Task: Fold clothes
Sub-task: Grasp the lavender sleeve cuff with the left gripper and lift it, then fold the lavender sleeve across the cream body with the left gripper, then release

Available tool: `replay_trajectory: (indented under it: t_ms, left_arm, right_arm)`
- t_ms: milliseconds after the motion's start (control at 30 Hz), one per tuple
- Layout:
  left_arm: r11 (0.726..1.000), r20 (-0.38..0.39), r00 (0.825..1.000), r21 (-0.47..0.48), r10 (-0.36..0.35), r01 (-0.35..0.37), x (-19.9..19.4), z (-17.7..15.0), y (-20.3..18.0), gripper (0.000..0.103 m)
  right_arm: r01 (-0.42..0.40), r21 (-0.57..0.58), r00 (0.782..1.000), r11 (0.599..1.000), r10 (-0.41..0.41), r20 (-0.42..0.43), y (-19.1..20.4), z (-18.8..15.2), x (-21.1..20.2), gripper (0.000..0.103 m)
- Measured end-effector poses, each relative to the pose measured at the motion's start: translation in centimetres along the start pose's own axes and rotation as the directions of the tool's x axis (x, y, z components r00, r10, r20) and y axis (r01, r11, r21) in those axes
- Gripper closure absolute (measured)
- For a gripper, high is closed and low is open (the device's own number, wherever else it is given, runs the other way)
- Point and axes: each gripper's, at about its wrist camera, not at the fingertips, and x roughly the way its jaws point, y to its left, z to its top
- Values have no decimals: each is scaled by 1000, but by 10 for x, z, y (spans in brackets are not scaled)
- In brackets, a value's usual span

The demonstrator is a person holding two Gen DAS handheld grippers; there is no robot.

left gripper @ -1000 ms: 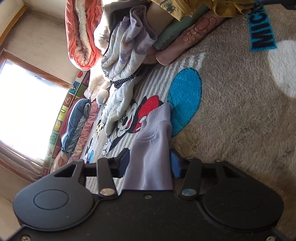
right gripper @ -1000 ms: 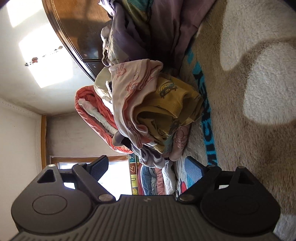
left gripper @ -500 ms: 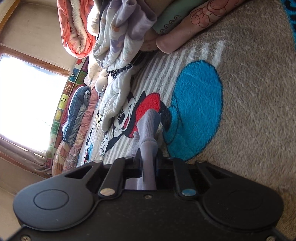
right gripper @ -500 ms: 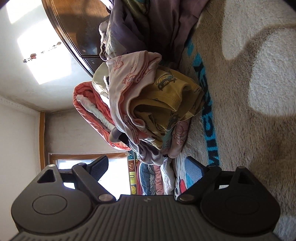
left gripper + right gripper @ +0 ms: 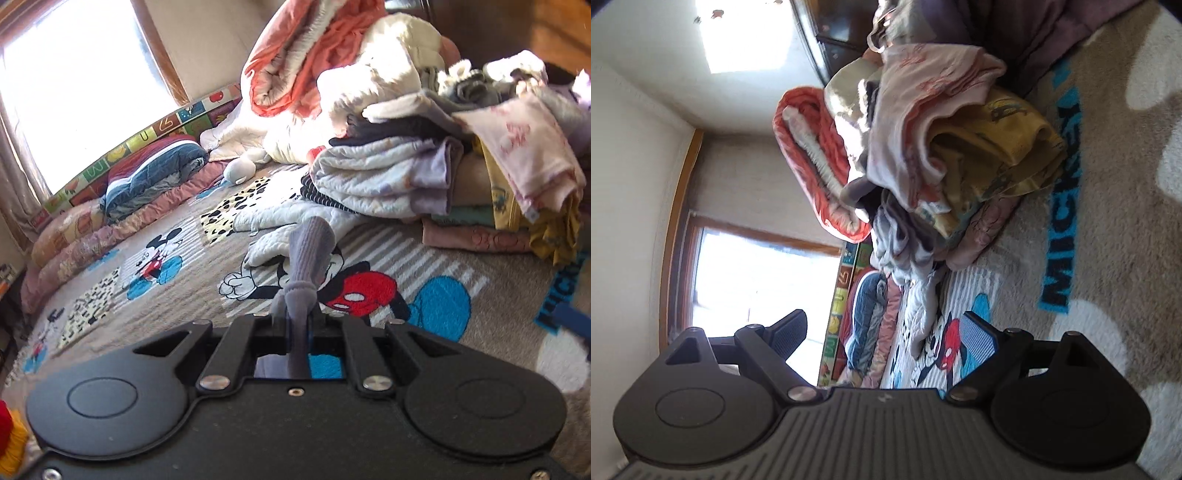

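Note:
My left gripper (image 5: 297, 325) is shut on a lavender-grey ribbed garment (image 5: 308, 254), which stands up from between the jaws above the Mickey Mouse rug (image 5: 498, 295). My right gripper (image 5: 886, 328) is open and empty, held above the rug (image 5: 1126, 240) and turned on its side. A heap of clothes lies behind: a pink printed piece (image 5: 524, 147) and a yellow one (image 5: 997, 147) on top, a quilted white and lilac piece (image 5: 380, 177) to the left.
A rolled coral and white quilt (image 5: 295, 62) leans at the back. Cushions and a blue pillow (image 5: 155, 173) line the wall under the bright window (image 5: 74, 81). A dark wooden cabinet (image 5: 842, 33) stands behind the heap.
My left gripper closed on the lavender garment, then lifted and rolled upright with it. My right gripper stayed open and drifted a little.

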Motion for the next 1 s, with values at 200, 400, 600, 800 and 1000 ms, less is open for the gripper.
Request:
replay_trajectory:
  t_ms: [200, 400, 600, 800, 1000]
  left_arm:
    - [976, 72, 997, -211, -38, 53, -54, -6, 80, 96]
    - [939, 86, 996, -337, -40, 67, -91, -31, 130, 96]
    - [902, 114, 992, -421, -55, 98, -123, -58, 172, 96]
    - [860, 112, 993, -501, -45, 95, -142, -95, 210, 96]
    - [806, 88, 996, -588, -16, 65, -147, -139, 249, 96]
  right_arm:
    - [-126, -511, 941, 851, -61, -334, 80, -106, 27, 14]
    - [-231, -833, 837, 503, -333, -434, 110, -221, 39, 16]
    - [-232, -896, 842, 380, -383, -380, 115, -245, 27, 22]
    - [-231, -927, 841, 294, -418, -342, 114, -263, 25, 23]
    - [-222, -950, 832, 219, -466, -302, 114, -278, 28, 30]
